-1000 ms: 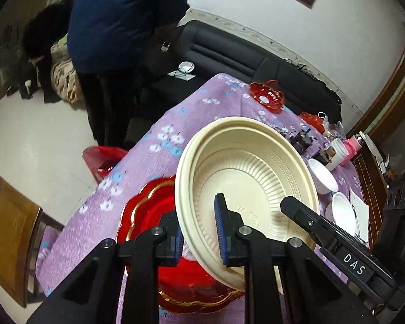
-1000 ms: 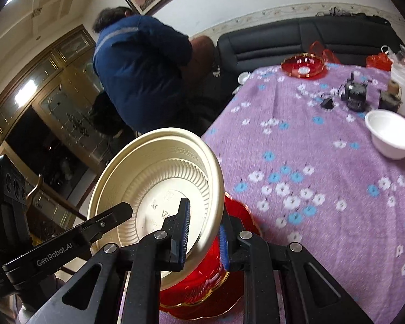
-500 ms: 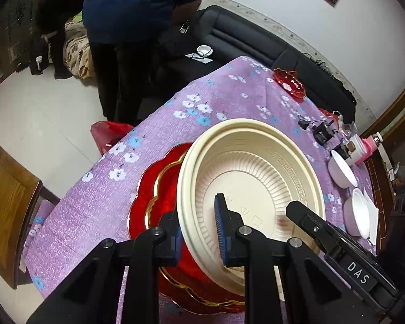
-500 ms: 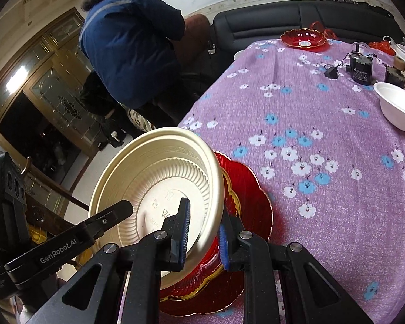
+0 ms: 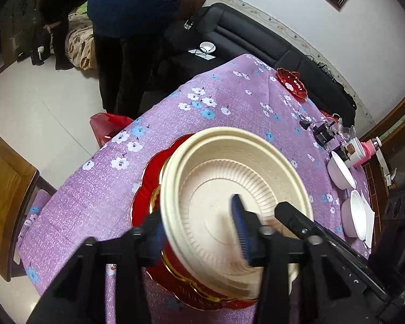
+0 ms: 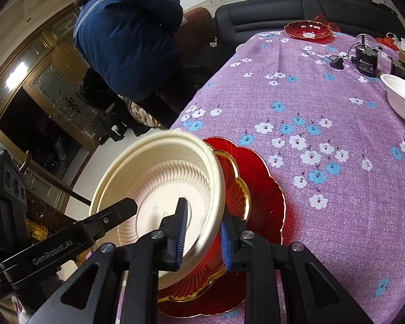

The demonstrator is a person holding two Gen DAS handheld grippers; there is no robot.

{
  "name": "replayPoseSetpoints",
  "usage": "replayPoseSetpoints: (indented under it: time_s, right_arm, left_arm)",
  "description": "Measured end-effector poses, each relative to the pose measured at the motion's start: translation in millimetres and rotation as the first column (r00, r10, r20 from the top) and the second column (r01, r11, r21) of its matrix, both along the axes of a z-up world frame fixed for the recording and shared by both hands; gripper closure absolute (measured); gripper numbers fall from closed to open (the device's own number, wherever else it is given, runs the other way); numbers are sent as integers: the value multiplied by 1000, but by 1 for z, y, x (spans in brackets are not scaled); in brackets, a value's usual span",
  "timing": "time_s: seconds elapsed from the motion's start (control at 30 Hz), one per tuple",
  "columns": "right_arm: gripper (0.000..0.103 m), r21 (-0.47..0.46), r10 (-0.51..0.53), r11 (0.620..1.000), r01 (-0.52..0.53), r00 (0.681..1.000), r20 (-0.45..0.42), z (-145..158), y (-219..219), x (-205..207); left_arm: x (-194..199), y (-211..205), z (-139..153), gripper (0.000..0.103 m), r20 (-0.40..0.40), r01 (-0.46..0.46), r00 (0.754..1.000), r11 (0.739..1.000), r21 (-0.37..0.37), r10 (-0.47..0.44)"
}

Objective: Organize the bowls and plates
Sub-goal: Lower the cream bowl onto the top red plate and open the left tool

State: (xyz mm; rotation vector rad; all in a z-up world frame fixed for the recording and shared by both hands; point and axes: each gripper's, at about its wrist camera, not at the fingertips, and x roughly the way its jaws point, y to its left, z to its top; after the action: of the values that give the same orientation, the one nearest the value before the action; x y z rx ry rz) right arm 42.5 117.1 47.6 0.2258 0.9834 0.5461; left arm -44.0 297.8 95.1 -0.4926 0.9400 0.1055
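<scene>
Cream bowl (image 5: 229, 189) landing on red plates (image 6: 259, 178).
You are spreading both the left gripper (image 5: 199, 232) and right gripper (image 6: 203, 232) off its rim; white bowls (image 5: 340, 170) along the table's (image 6: 324, 102) far edge are waiting.

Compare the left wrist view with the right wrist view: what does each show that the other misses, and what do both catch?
Left wrist only: a wooden chair, a red bag on the floor, and a second white bowl at the table's edge.

Right wrist only: a glass-fronted cabinet.

Both: the cream plate over the stacked red plates, both claws' jaws having just been opening around its rim, the left claw and right claw, and a person in a blue jacket.
</scene>
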Motion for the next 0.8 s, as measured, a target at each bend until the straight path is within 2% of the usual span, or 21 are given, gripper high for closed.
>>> replayPoseSetpoints:
  time_s: [0.1,0.43,0.53,0.63,0.8]
  right_arm:
    - [63,-18,-5,1000,5,999,37,3,1,-4]
    - [57,4,-50,999,49,989,141,26,-20,-14]
    - [56,21,-71,997,69,983,170,34,-32,-19]
    - [50,34,-92,996,87,977,193,40,-44,-24]
    - [48,43,-117,993,110,973,201,41,-60,-26]
  left_arm:
    - [-5,-2,6,45,22,6,1000,1000,2,-6]
    - [-21,-10,26,39,106,39,994,999,4,-40]
    - [-28,-12,36,37,149,41,988,998,39,-47]
    - [-33,-16,45,32,178,34,983,997,74,-47]
    - [-34,-14,46,31,176,3,984,996,85,-18]
